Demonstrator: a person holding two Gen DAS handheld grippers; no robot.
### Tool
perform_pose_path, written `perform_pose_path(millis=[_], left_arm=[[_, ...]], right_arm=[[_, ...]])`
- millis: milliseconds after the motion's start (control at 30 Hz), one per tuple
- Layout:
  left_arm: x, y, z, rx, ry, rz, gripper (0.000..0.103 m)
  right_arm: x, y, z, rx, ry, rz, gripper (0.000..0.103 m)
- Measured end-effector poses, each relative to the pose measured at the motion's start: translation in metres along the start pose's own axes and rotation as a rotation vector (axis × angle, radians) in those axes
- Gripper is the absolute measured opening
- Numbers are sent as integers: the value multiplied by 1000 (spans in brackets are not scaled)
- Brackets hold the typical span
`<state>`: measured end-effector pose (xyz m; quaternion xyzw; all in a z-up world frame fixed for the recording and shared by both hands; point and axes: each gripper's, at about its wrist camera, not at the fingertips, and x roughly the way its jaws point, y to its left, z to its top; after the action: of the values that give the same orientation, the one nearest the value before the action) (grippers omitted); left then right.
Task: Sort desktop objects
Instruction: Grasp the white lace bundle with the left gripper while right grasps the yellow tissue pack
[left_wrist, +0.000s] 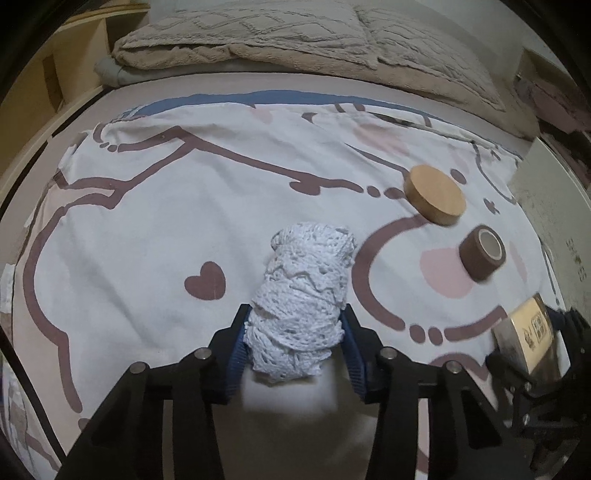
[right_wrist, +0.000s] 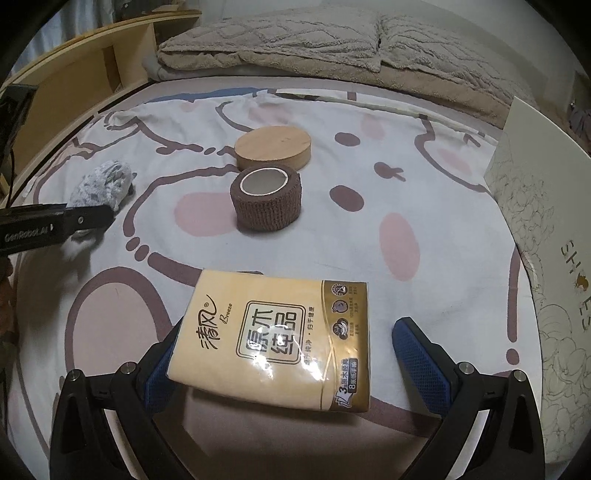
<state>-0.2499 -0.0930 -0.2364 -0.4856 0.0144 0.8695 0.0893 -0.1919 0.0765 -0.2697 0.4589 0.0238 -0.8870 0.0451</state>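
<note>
A white lace roll (left_wrist: 303, 288) lies on the cartoon-print sheet (left_wrist: 147, 221). My left gripper (left_wrist: 295, 314) is shut on its near end, both blue pads pressed into the lace. In the right wrist view the same roll (right_wrist: 101, 182) shows at the far left, beside a black finger (right_wrist: 85, 219) of the left gripper. A yellow tissue pack (right_wrist: 273, 339) lies between the fingers of my right gripper (right_wrist: 288, 328). The left pad is against the pack's edge, while the right pad (right_wrist: 417, 354) stands clear of it, so this gripper is open.
A round wooden disc (right_wrist: 273, 147) and a brown bandage roll (right_wrist: 266, 201) sit on the sheet beyond the pack. A white printed box (right_wrist: 546, 229) stands along the right edge. A beige blanket (right_wrist: 295, 40) lies at the back, and a wooden shelf (right_wrist: 74, 74) at the left.
</note>
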Motion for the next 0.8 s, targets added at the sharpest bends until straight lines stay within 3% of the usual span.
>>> perform_pose_path(millis=[200,433,667,800], left_arm=[[-15,-7,-16,46,-5,-73,44],[-30,-21,-42,173,9,-133,44],[-40,-35,-58,321,37,-216,44],[-41,-42,-66,386,49,-195,50]], right_arm=[[-1,1,-2,1,-22,-3,103],[-7,2,-5,8,-52,-4,103],[-15,-2,-11,41,-82,8,89],[-17,1,-14,32,-89,-5,81]])
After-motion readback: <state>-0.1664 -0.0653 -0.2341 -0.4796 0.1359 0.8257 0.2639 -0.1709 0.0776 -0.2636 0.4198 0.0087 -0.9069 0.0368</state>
